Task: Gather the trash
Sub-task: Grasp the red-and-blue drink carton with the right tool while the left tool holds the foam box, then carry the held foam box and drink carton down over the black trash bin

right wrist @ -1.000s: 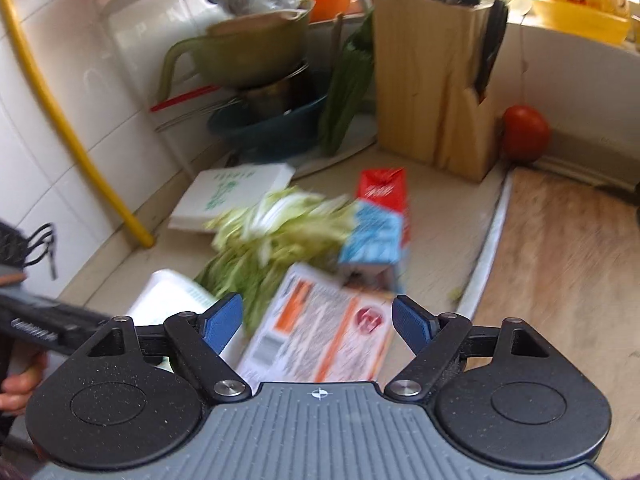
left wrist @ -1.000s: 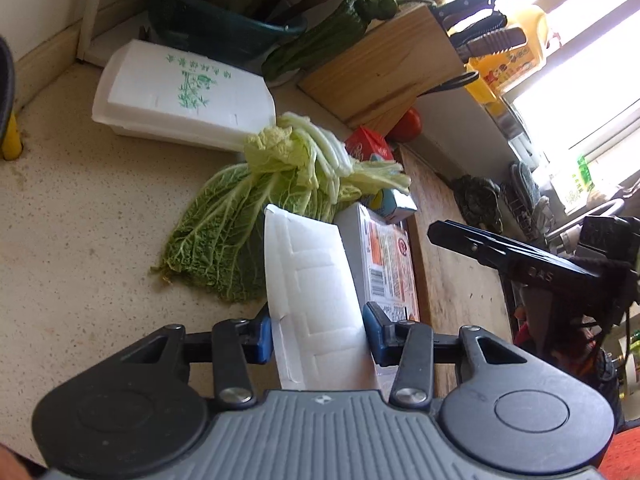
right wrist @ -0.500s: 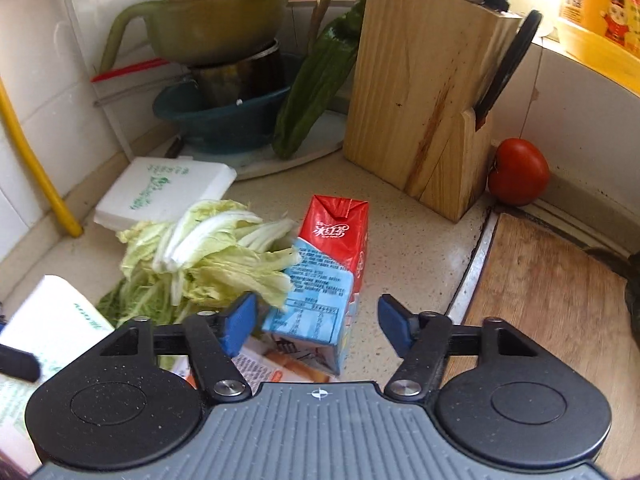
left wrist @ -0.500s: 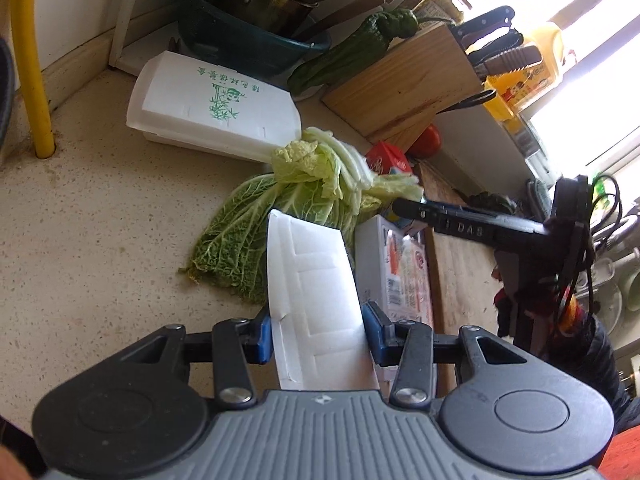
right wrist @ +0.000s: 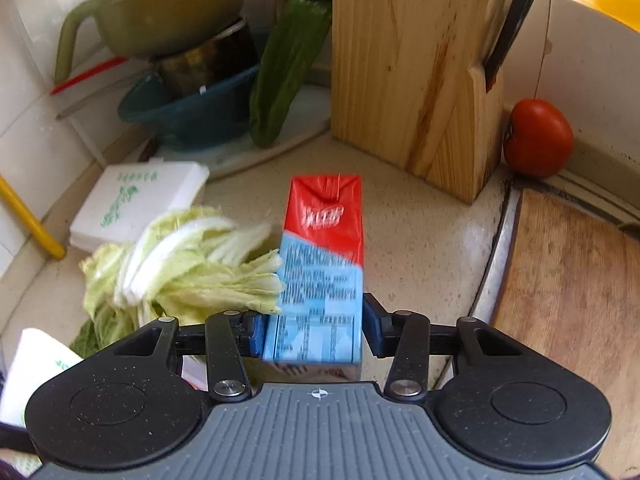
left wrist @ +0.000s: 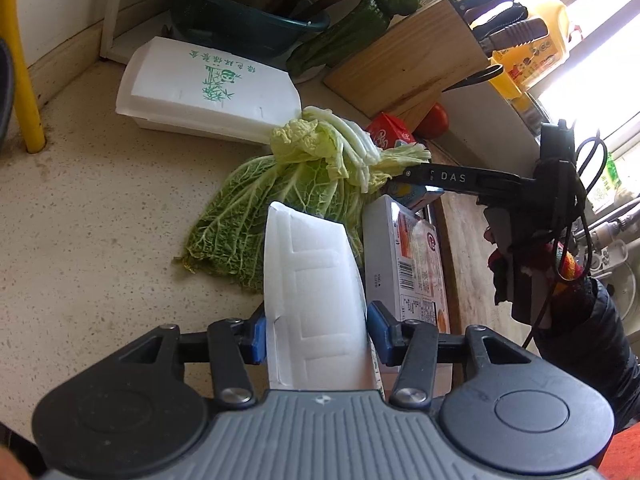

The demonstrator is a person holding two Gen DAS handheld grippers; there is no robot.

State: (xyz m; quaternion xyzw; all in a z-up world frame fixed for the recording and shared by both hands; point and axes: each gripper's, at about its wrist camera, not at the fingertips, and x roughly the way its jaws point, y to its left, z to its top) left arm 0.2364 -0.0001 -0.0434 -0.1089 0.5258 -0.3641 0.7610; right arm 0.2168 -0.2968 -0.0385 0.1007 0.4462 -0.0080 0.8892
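The left claw (left wrist: pixel 316 338) grips a white foam tray (left wrist: pixel 316 304), both pads pressed to its sides, holding it tilted above the table (left wrist: pixel 88 216). Beyond it lie cabbage leaves (left wrist: pixel 280 196), a flat printed packet (left wrist: pixel 416 264) and a white foam box (left wrist: pixel 208 88). The right claw (right wrist: pixel 314 334) is narrowed around a red-and-blue carton (right wrist: pixel 324 264) lying on the table, pads at its sides; blur hides whether they press it. A knife block (right wrist: pixel 416 72) and tomato (right wrist: pixel 538 138) stand behind.
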